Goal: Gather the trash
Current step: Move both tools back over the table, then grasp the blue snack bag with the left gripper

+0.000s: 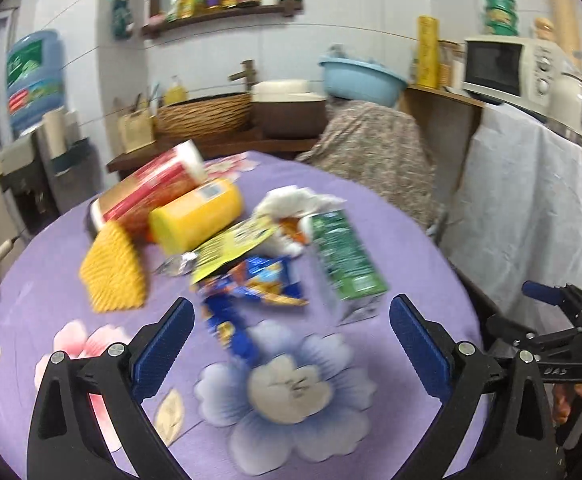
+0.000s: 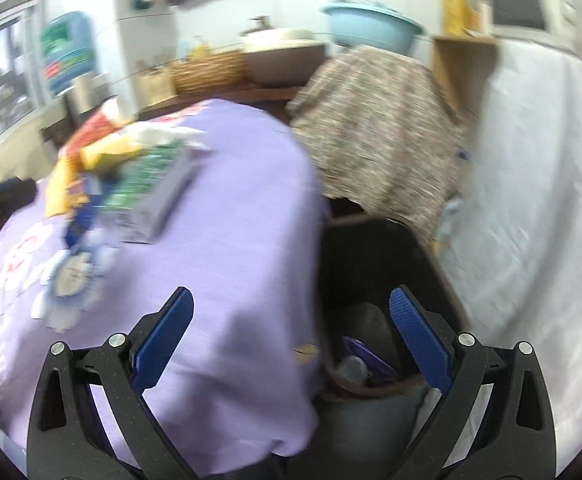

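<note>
A pile of trash lies on the purple floral tablecloth [image 1: 51,288]: a blue snack wrapper [image 1: 251,284], a green carton [image 1: 343,256], a yellow-green packet [image 1: 231,248], crumpled white tissue [image 1: 295,200], a yellow tub [image 1: 195,216], a red-and-white canister [image 1: 151,188] and a yellow sponge [image 1: 111,272]. My left gripper [image 1: 291,328] is open and empty, just short of the blue wrapper. My right gripper [image 2: 291,324] is open and empty, over the table edge and a dark bin [image 2: 387,288] that holds some trash. The green carton [image 2: 151,188] also shows in the right wrist view.
The bin stands on the floor right of the table, against a patterned cloth [image 2: 375,128] and a white cloth [image 2: 531,184]. Behind are a wicker basket [image 1: 203,116], a blue basin [image 1: 359,76], a microwave [image 1: 507,68] and a water jug [image 1: 31,76]. The right gripper's body [image 1: 563,340] is at the table's right edge.
</note>
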The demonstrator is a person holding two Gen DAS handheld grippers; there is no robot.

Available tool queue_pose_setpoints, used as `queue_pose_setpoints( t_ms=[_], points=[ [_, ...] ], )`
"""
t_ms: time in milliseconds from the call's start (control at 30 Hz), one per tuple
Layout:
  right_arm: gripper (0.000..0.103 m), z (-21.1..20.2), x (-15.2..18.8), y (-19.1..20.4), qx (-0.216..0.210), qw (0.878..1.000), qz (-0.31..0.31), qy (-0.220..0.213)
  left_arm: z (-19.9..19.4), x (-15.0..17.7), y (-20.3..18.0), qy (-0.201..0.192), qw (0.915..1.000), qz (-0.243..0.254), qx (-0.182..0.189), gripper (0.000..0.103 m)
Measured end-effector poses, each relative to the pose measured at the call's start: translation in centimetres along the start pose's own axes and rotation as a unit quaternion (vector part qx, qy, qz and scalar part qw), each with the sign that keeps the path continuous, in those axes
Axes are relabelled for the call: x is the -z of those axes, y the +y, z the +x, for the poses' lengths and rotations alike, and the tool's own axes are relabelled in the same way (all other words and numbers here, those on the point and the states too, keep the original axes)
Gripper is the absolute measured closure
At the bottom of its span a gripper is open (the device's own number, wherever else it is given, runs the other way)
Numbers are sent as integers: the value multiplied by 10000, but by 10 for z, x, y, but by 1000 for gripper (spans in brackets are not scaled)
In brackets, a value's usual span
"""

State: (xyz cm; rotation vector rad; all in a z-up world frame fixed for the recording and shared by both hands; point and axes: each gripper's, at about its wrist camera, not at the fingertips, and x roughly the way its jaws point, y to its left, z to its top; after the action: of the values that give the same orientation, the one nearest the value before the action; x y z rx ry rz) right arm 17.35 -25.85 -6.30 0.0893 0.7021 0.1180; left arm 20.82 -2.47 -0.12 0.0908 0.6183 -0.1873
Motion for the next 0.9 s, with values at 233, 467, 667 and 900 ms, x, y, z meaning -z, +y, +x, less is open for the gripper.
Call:
queue_pose_setpoints(
  t_ms=[233, 467, 667, 900],
  points=[
    [6, -1, -12, 48, -362, 9986, -371, -53, 5, 19, 57, 227, 9981, -489, -300, 6],
    [6, -4, -18, 69, -493, 9976, -471, -77, 25, 20, 79, 473, 9971, -561, -184, 14],
    [6, -5, -17, 72, -497, 9976, -486, -45, 52, 22, 85, 843, 9948, -567, -8, 32],
    [6, 1, -18, 69, -506, 9979, -389, 57, 68, 18, 85, 952, 9912, -829, 399, 39]
  ],
)
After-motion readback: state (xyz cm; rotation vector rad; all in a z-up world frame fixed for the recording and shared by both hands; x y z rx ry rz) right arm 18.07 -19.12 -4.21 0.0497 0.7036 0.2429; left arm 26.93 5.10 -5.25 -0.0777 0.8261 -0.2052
